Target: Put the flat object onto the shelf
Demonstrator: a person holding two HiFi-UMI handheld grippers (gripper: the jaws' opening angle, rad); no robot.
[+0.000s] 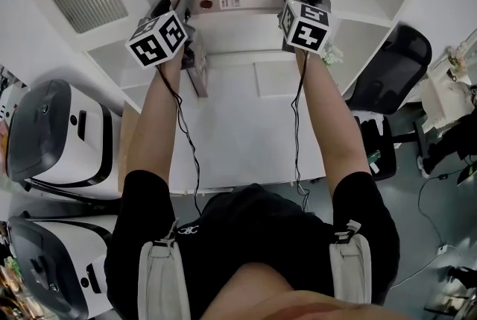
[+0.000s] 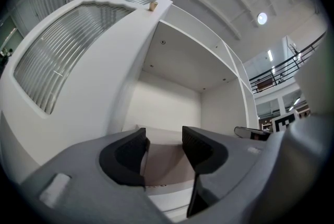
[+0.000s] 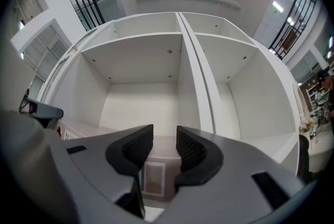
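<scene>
Our left gripper point(image 2: 164, 137) has its jaws standing well apart, and those of our right gripper point(image 3: 164, 134) stand somewhat narrower. Neither presses on anything. Through each gap we see the near edge of the flat beige box point(image 1: 253, 1) just beyond the fingertips. The box lies flat in the open compartment point(image 3: 138, 105) of the white shelf unit, close to its front lip. Its long axis runs left to right between our two grippers, and the long side with the white label point(image 3: 151, 178) faces us.
</scene>
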